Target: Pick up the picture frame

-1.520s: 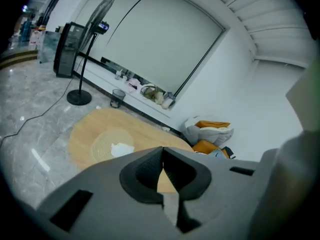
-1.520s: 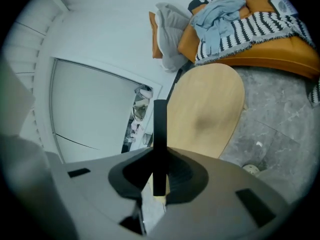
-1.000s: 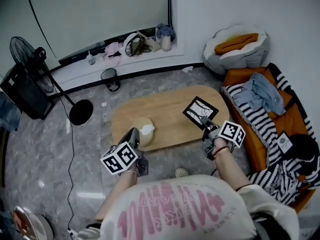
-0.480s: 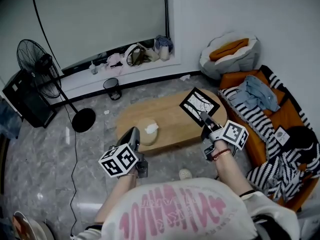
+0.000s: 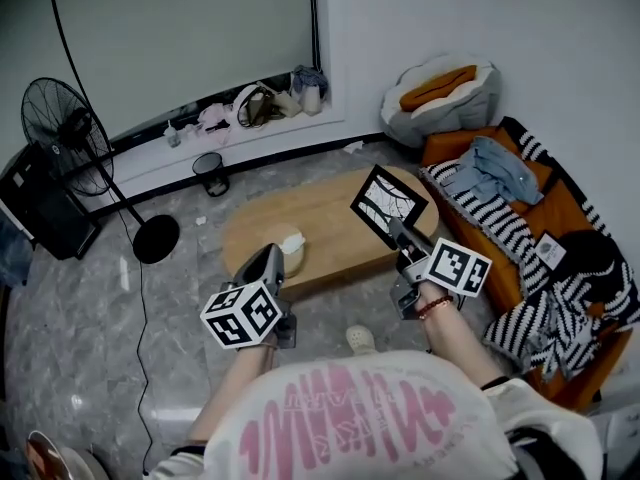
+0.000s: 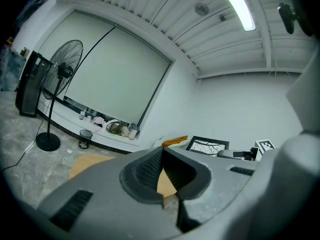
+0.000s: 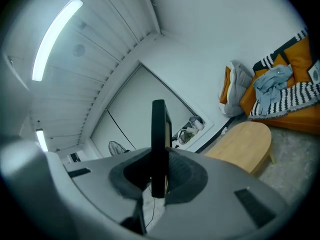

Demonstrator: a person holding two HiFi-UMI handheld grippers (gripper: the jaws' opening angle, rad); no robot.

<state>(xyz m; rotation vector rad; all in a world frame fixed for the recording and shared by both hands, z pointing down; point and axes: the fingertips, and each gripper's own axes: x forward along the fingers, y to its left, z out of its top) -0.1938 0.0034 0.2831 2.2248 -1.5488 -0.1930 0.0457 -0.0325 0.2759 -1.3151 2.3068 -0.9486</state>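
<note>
The black picture frame [image 5: 388, 202] with a white branch print hangs in the air above the right end of the oval wooden table [image 5: 320, 218], clear of its top. My right gripper [image 5: 400, 236] is shut on the frame's lower edge. In the right gripper view the frame [image 7: 159, 134] stands edge-on between the pads. My left gripper [image 5: 266, 264] is held up near the table's front left, jaws closed together with nothing in them [image 6: 161, 169]. The left gripper view also shows the frame [image 6: 207, 145] off to the right.
A pale round cushion [image 5: 288, 250] lies on the table. An orange sofa [image 5: 520, 268] with striped blankets and clothes stands at the right. A standing fan [image 5: 75, 118] and a black speaker [image 5: 38, 203] are at the left, a small bin [image 5: 208, 166] by the wall.
My right gripper has lifted the picture frame off the table top and carried it upward. My left gripper has risen too, still holding nothing.
</note>
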